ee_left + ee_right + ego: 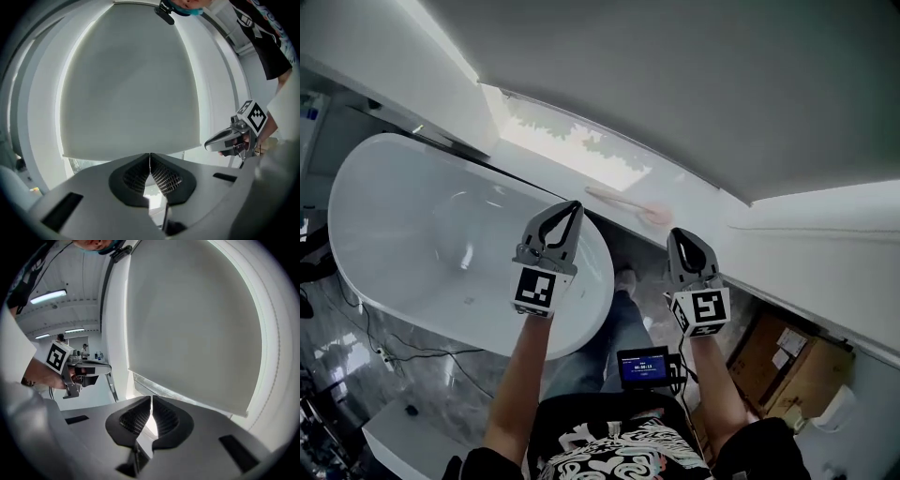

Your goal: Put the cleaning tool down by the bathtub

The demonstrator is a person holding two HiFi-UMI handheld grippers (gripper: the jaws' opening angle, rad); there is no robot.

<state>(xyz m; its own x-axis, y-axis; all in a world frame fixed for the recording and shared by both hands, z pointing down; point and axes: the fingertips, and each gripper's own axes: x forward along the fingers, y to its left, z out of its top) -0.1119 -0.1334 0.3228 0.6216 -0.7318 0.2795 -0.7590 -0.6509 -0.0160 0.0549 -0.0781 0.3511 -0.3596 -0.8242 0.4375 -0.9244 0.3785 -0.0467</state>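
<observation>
Nearest, along the bottom edge of the head view: a black shirt [619, 450] with a white print, too warped to read. Just above it, at bottom centre, a small screen [642, 364] glowing blue, its white digits too small to make out. Higher, in mid-frame, two marker cubes [535, 290] with black-and-white square patterns, one behind each claw.

Holds both arms raised side by side. Left claw [575, 206]: shut tight, ribbed pads meeting in a thin line, nothing between them. Overlaps the tub's right rim in the frame. Right claw [676, 232]: closed down to a hairline slit, likewise empty. Touches nothing with either one.

Behind and left of the arms, the white oval bathtub [403, 225], glossy, filling much of the left half of the frame. At lower left, thin cables [403, 353] trailing over a shiny marbled floor [337, 361]. At lower right, a brown cardboard box [787, 361] with a pale label, print unreadable.

Beyond the claw tips, upper centre: the cleaning tool [630, 205], a pale long handle with a pink head at its right end. Lies flat on the white ledge [689, 199] just past the bathtub's far rim, between the two claws as framed and apart from both.

Farthest: a bright window strip [572, 145] above the ledge, and a grey roller blind [675, 84] drawn most of the way down. Fills the background of both gripper views.
</observation>
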